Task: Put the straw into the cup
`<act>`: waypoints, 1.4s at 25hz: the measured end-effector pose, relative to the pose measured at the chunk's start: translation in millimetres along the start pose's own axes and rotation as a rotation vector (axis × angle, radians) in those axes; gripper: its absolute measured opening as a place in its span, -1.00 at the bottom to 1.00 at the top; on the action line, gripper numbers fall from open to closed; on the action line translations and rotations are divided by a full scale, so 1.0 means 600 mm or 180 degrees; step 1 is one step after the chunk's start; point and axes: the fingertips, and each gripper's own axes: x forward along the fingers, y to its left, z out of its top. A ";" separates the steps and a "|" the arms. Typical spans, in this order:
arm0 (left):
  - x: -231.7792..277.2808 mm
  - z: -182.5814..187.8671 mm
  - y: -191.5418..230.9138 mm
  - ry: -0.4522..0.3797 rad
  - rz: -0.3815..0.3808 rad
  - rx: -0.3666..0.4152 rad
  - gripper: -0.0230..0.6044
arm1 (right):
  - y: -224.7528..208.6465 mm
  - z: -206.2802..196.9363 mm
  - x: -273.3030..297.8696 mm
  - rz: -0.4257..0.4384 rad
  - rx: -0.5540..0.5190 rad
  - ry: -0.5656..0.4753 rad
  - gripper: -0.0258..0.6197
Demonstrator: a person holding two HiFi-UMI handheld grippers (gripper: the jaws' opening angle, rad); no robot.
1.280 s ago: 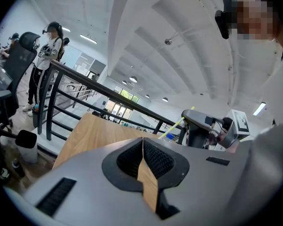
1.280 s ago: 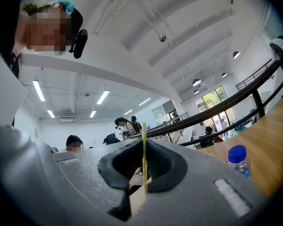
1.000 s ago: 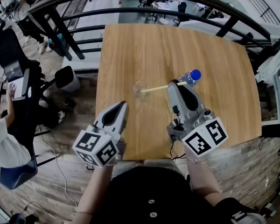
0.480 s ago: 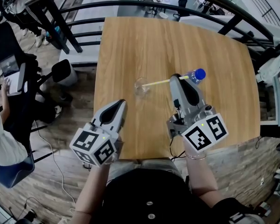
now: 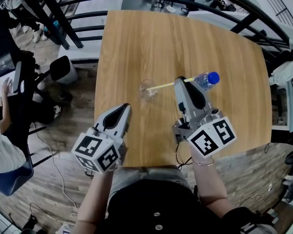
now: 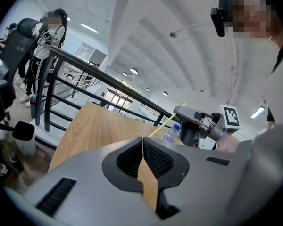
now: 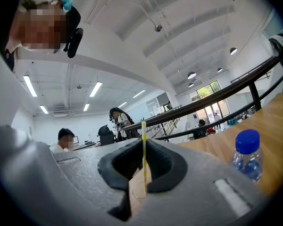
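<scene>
Right hand-held gripper [image 5: 180,80] lowered, clamped on straw [image 5: 164,85] reaching cup [image 5: 147,90]; left hand-held gripper [image 5: 124,108] closed, empty

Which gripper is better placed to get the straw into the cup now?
Right. The right gripper is shut on the straw, whose free end lies at the cup rim. The left gripper is shut, empty, and nearer the table edge.

right gripper [image 5: 181,81]: lowered | straw [image 5: 166,85]: tip seemingly deeper in cup [image 5: 145,92] | left gripper [image 5: 124,107]: lowered slightly

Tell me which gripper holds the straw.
The right gripper: it pinches the yellow straw, while the left gripper is shut on nothing.
</scene>
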 end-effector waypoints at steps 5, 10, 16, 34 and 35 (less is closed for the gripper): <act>0.015 -0.021 0.011 0.0085 0.0045 -0.0041 -0.86 | -0.012 -0.024 0.010 0.0006 0.0005 0.0114 -0.87; 0.023 -0.038 0.022 0.0143 0.0069 -0.0108 -0.86 | -0.019 -0.051 0.025 0.0008 0.0023 0.0227 -0.87; 0.029 -0.056 0.033 0.0206 0.0075 -0.0175 -0.86 | -0.028 -0.087 0.041 -0.0031 0.0079 0.0363 -0.87; 0.042 -0.079 0.036 0.0292 -0.0018 -0.0241 -0.86 | -0.038 -0.146 0.058 -0.0168 0.0224 0.0547 -0.86; 0.041 -0.078 0.036 0.0284 -0.0015 -0.0238 -0.86 | -0.037 -0.149 0.058 -0.0167 0.0228 0.0556 -0.86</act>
